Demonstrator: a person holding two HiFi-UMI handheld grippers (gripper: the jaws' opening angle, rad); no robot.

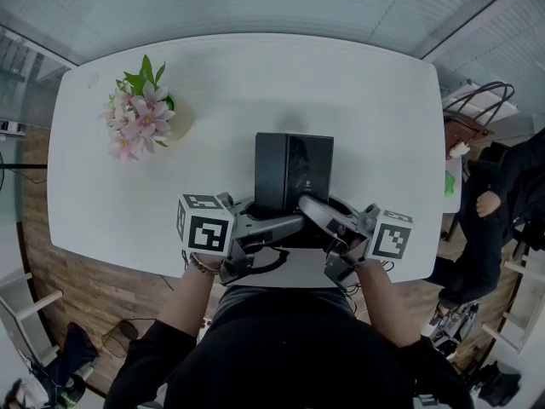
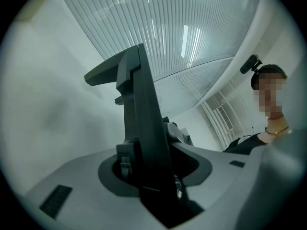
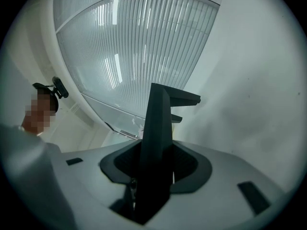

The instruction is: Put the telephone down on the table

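Over table [image 1: 255, 75], telephone [image 1: 294, 170] lengthwise away, left hand-held gripper [image 1: 287, 223], right hand-held gripper [image 1: 315, 210] both clamping it.

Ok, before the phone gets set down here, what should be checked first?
1. Left hand-held gripper shut on the phone: ok, the phone's edge sits between its jaws.
2. Right hand-held gripper shut on the phone: ok, gripped the same way.
3. Table bare around the phone: ok in the head view.
4. Flowers apart from the phone: ok, they lie well off to the left.
5. Phone's underside off the table or already touching: cannot tell from any view.
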